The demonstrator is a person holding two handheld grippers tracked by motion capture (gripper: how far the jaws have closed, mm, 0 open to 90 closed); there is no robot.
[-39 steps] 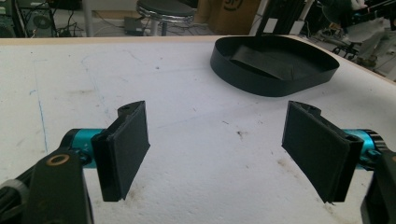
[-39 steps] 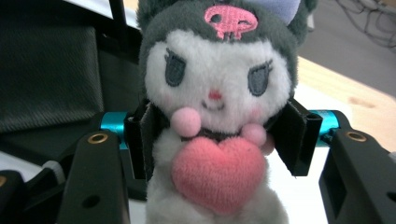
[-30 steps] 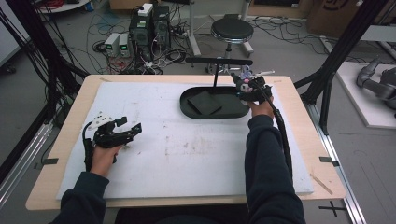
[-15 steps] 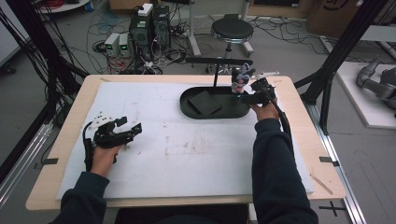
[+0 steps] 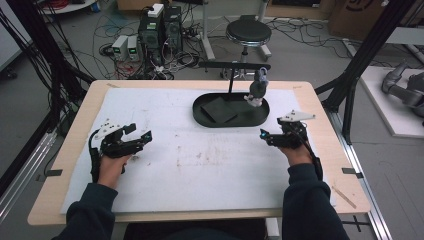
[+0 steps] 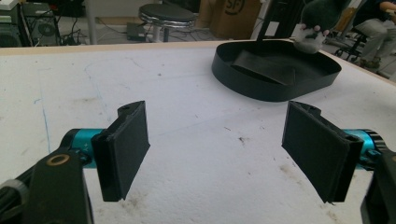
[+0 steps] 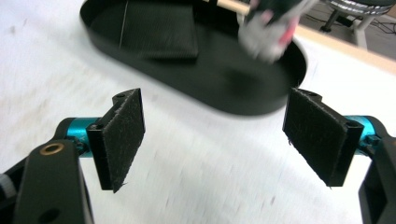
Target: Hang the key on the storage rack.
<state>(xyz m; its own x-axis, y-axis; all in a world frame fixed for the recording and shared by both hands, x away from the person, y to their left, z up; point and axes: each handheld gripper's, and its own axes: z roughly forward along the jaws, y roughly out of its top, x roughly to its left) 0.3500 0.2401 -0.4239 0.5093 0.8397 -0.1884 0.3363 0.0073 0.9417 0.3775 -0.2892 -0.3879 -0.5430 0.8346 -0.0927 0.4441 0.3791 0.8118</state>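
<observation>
- The white mat (image 5: 210,165) covers most of the tabletop, and both grippers rest on it.
- The black tray (image 5: 207,120) sits near the far edge, right of centre. It looks rigid.
- A small plush toy (image 5: 257,89) hangs over the tray's right end. It is probably soft and light, so pinch its body.
- Left gripper (image 6: 215,140): jaws wide apart, empty.
- Right gripper (image 7: 212,140): jaws wide apart, empty.

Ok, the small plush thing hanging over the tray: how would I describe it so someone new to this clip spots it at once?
Start at the black oval tray at the far middle of the white table cover. A black stand rises from it, with a bar across its top. The small toy hangs from that bar's right end over the tray: dark grey above, white and pink below, the one soft thing there.
</observation>
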